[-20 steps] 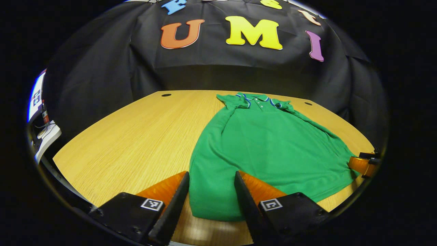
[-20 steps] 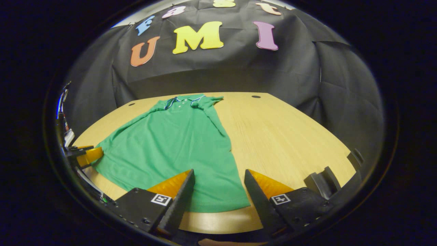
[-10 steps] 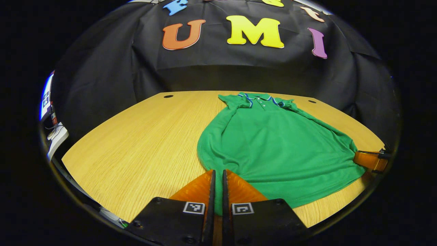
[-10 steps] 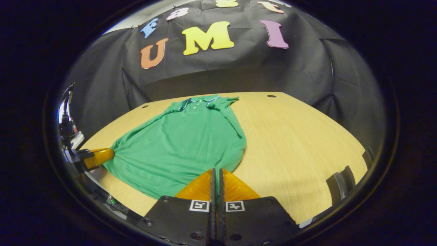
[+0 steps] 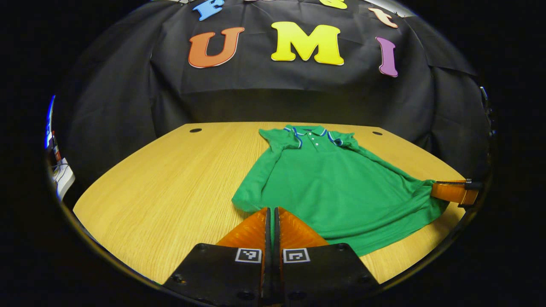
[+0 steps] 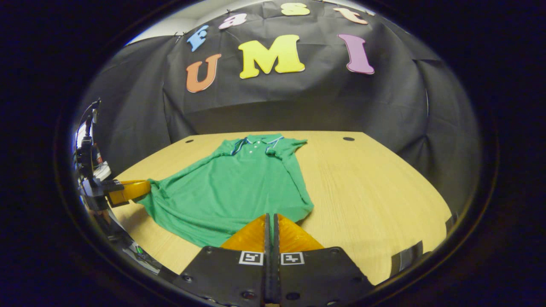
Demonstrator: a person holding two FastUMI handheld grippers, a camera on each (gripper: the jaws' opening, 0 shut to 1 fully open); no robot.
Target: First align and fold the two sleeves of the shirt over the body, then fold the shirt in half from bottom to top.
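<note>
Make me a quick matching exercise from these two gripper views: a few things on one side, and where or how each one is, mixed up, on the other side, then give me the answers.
Things:
1. shirt collar
2. left claw
3. right claw
4. table

States:
A. bare wood beside the shirt
B. at the far end, buttons showing
C. shut on the shirt's near right corner
D. shut on the shirt's near left corner

Pairs: 1-B, 2-D, 3-C, 4-A

Both views low at near table (image 5: 162,170) edge, facing wall, sharing shirt (image 5: 337,183)
</note>
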